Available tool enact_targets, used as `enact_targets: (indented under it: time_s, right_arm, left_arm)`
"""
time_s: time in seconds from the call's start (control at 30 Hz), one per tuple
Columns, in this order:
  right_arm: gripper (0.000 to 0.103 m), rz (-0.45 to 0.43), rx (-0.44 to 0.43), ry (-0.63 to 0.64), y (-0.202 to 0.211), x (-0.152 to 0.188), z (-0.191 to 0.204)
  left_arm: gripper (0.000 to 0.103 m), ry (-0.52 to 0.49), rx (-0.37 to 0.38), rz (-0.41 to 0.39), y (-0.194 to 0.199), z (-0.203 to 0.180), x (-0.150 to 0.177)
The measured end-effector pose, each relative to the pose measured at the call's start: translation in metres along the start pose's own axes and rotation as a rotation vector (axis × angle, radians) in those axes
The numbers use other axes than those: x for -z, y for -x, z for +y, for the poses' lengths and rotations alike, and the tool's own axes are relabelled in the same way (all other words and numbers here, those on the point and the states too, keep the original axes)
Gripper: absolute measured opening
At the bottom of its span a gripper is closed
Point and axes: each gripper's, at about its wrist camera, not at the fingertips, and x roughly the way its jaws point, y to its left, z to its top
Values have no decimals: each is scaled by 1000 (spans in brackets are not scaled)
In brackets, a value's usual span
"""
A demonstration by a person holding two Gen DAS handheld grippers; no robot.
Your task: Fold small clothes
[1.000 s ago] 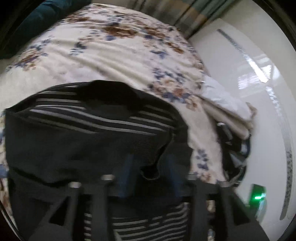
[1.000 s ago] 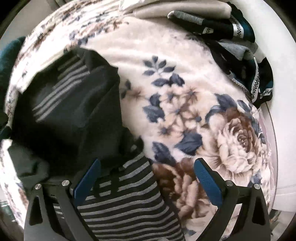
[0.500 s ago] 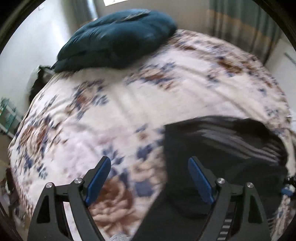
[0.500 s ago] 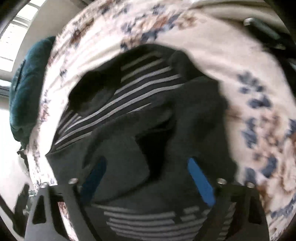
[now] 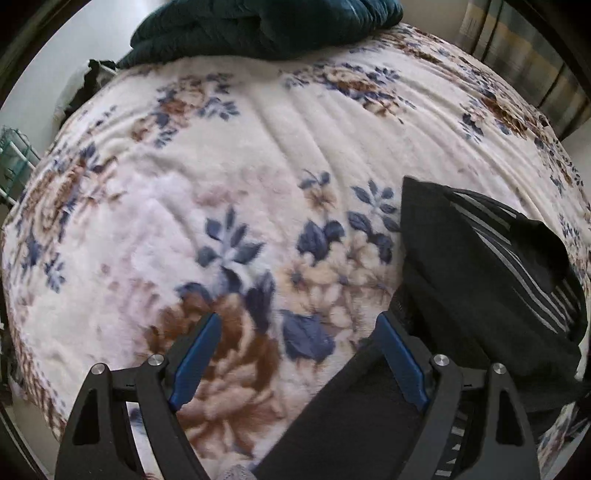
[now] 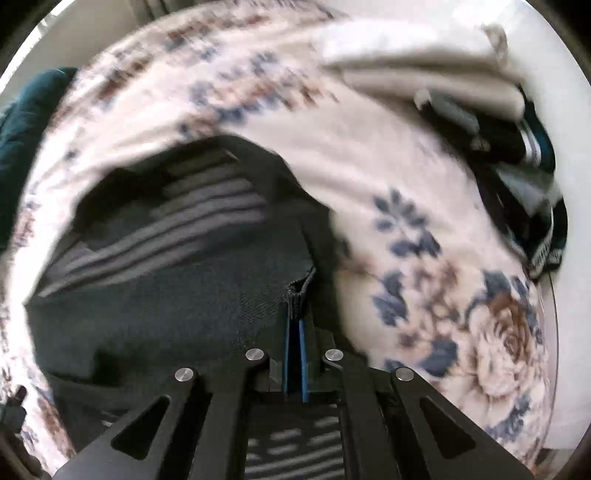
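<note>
- A bed covered with a cream floral blanket [image 5: 280, 155] fills both views; its pattern shows blue leaves and brown roses.
- At the head of the bed, toward the top left of the left wrist view, lies a heaped dark teal duvet [image 5: 258, 26].
- The left gripper [image 5: 299, 354] points steeply down at the blanket, its two blue-padded fingers [image 5: 195, 358] spread wide apart with nothing between them except bare blanket and, low down by the right finger, a flap of dark cloth.
- The dark striped garment [image 5: 480, 280] lies to the right of the left gripper: black fabric with thin pale stripes, bunched and partly folded over itself. One edge runs just beside the gripper's right finger and passes under it toward the bottom of the view; the finger does not pinch it.
- In the right wrist view the same garment [image 6: 177, 280] spreads across the left and middle of the picture, right up to the gripper.
- The right gripper [image 6: 295, 332] is closed, its blue pads pressed together on a hemmed edge of the garment; a small ridge of stitched seam stands up just beyond the fingertips.
- To the right of that gripper the blanket is bare, with a large brown rose.
- Farther right, at the bed's edge, sits a pile of other clothes [image 6: 524, 155]: pale folded cloth at the top and dark pieces with white and teal trim below, well apart from the held garment. This part is blurred.
</note>
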Motion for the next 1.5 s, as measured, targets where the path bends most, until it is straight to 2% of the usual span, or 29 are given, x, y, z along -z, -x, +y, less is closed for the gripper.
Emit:
enact_targets:
  time_s: [0.07,0.13,0.2,0.23,0.27,0.33,0.4,0.43,0.47,0.53,0.6,0.63,0.67,0.77,0.8,0.87,1.0,1.17,1.27,1.3,1.33,1.37,1.43,1.5]
  right_arm:
    - [5,93,31,33,-16,2,-1]
    - [11,135,64,37,-14,1,2]
    - [21,77,36,30,10,-1,10]
    - [38,34,17,37,24,-2,20]
    - [52,-3,-20,47,37,-5,31]
    - [60,-20,-160,107,51,-11,67]
    - [60,50,-290,224,40,-16,118]
    - [60,80,-342,290,32,-17,147]
    - [60,108,-386,373,21,-17,180]
    - [60,151,-433,505,3,-16,232]
    - [60,197,-458,626,-17,-11,281]
    - [60,216,-458,675,-27,-9,301]
    - [59,228,-455,707,-37,-9,316]
    - [60,290,-498,755,-54,-5,351]
    - [55,299,-510,768,-57,-3,358]
    - [3,261,-503,785,-54,-1,365]
    - [2,196,-521,730,-40,-11,356]
    - [2,152,-475,604,-42,-44,338]
    - [4,303,-503,625,-57,-50,342]
    - [6,317,-489,640,-57,-51,344]
    - [18,309,-467,655,-55,-52,346]
    - [38,304,-460,661,-54,-53,347]
    - [58,307,-504,638,-52,-54,348]
    - [58,331,-544,636,-55,-53,355]
  left_arm:
    - [85,0,32,16,-6,-8,-2]
    - [85,-5,43,23,-10,-14,-4]
    - [85,-7,67,37,-16,-20,-7]
    - [85,-2,77,46,-18,-21,-9]
    - [85,7,89,53,-20,-22,-11]
    - [83,54,147,72,-24,-20,-14]
    - [82,113,257,100,-29,-18,-16]
    - [70,127,289,109,-30,-19,-17]
    - [52,144,336,125,-33,-20,-17]
    - [35,145,372,155,-39,-27,-18]
    - [28,138,387,167,-47,-34,-18]
    - [21,135,395,164,-50,-36,-17]
    - [13,130,403,163,-53,-39,-16]
    - [5,120,419,141,-55,-39,-13]
    - [5,116,420,133,-54,-37,-12]
    - [3,120,418,122,-53,-33,-8]
    - [0,121,405,122,-52,-22,1]
    - [0,168,397,171,-60,-2,12]
    - [2,256,462,206,-60,11,3]
    - [4,279,471,213,-59,13,-3]
    - [15,300,492,212,-58,16,-8]
    - [35,317,533,203,-58,16,-15]
    - [56,329,578,180,-58,12,-27]
    - [55,303,630,172,-63,0,-38]
